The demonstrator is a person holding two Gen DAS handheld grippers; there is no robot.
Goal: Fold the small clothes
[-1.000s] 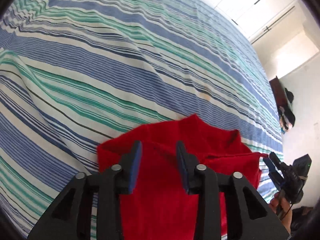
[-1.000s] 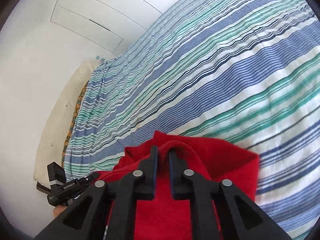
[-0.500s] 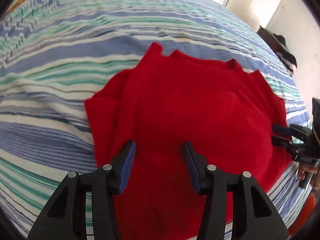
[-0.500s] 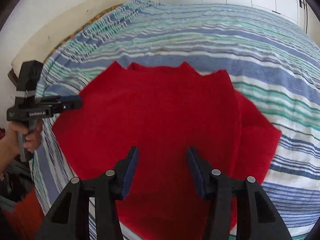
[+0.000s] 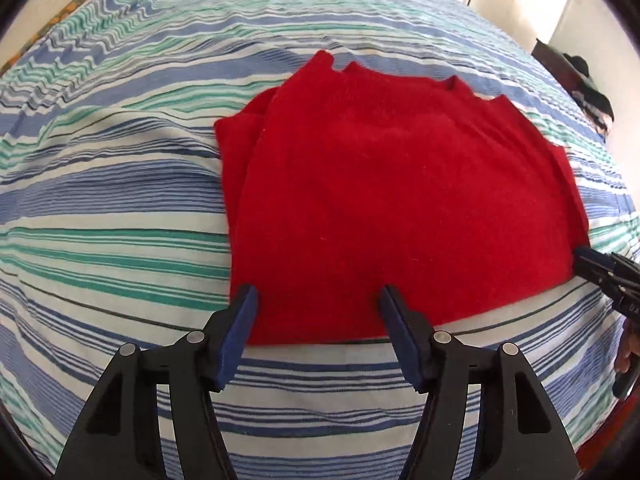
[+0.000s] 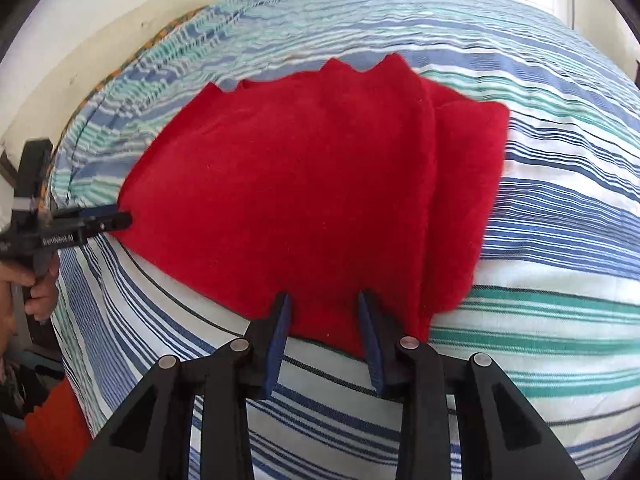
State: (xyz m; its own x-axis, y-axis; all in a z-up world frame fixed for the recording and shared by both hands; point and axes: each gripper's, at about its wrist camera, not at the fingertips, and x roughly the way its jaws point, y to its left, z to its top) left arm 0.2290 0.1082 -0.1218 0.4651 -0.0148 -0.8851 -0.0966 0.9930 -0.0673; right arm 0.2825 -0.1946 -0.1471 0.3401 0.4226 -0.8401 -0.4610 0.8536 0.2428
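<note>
The left tool [image 5: 318,300] hangs over the near hem of a red garment [image 5: 400,200] that lies spread on a striped bed [image 5: 112,208]. Its jaws have just been opening and stand wide, released: the cloth's near left corner lies below and between the blue pads [image 5: 236,332], and the pads do not press on it. The right tool [image 6: 324,304] sits at the near hem on the other side, its jaws narrower and just closing a little, with the cloth's edge between the tips; it also looks released, since no fabric is pinched or lifted between the pads. From the left tool the garment stretches ahead and to the right, flat, with a notched far edge and a folded strip along its left side. From the right tool it stretches ahead and to the left, with a folded flap on its right. Each tool shows at the far side corner of the cloth in the other's view, a hand [image 6: 36,288] gripping the left one's handle.
</note>
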